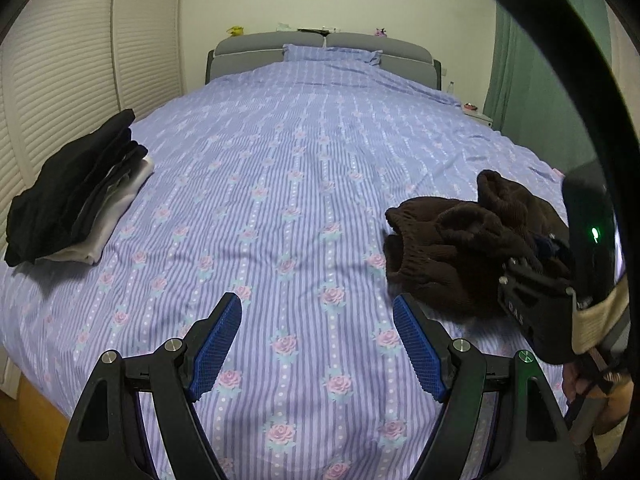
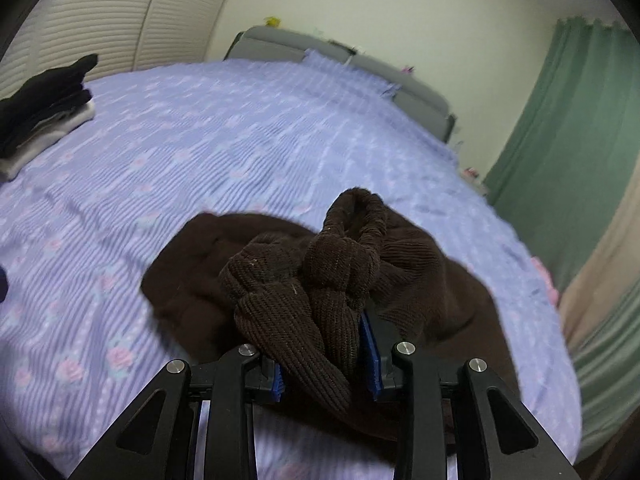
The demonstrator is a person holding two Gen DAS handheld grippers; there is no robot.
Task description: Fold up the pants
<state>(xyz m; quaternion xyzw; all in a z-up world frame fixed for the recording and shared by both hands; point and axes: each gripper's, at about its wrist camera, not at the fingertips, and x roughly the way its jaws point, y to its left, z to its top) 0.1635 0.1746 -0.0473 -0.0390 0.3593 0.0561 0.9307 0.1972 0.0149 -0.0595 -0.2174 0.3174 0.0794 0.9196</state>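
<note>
Dark brown corduroy pants (image 2: pixel 320 280) lie bunched in a heap on the bed. My right gripper (image 2: pixel 324 360) is shut on a thick fold of them, the blue pads pressing the cloth from both sides. In the left wrist view the same pants (image 1: pixel 452 248) sit at the right, with the right gripper's black body (image 1: pixel 536 300) against them. My left gripper (image 1: pixel 318 320) is open and empty, hovering over bare bedspread to the left of the pants.
The bed (image 1: pixel 280 184) has a lilac striped cover with roses. A stack of folded black and grey clothes (image 1: pixel 76 192) sits at the left edge. The grey headboard (image 1: pixel 320 50) and pillow are at the far end. Green curtain (image 2: pixel 560 128) hangs at the right.
</note>
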